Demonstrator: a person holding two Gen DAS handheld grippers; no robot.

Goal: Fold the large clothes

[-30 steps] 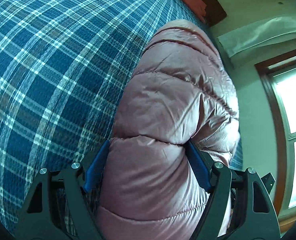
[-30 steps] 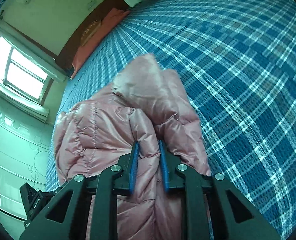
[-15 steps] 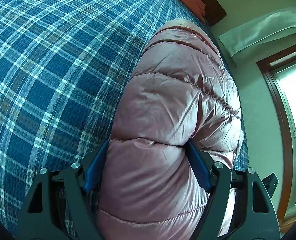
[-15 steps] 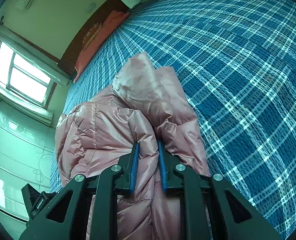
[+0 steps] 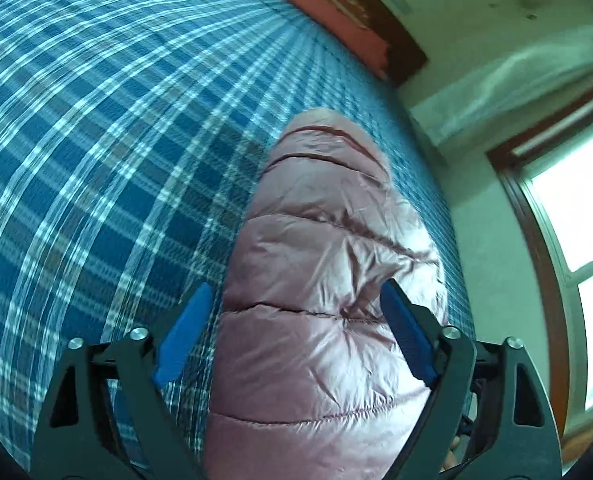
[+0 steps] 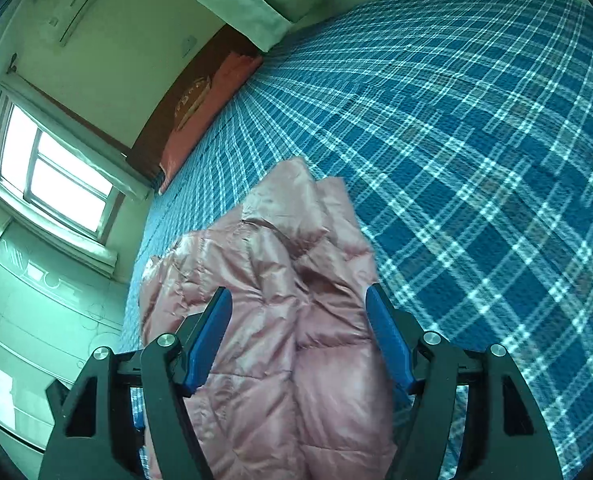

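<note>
Blue plaid bedspread (image 6: 476, 128) beneath pink puffer jacket (image 5: 328, 320) (near end cropped); both jaws just opened, gripping nothing.

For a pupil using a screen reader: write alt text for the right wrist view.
The open right claw straddles a folded pink puffer jacket lying on a blue plaid bedspread, its blue pads clear of the fabric. A window and a red pillow lie beyond.
</note>
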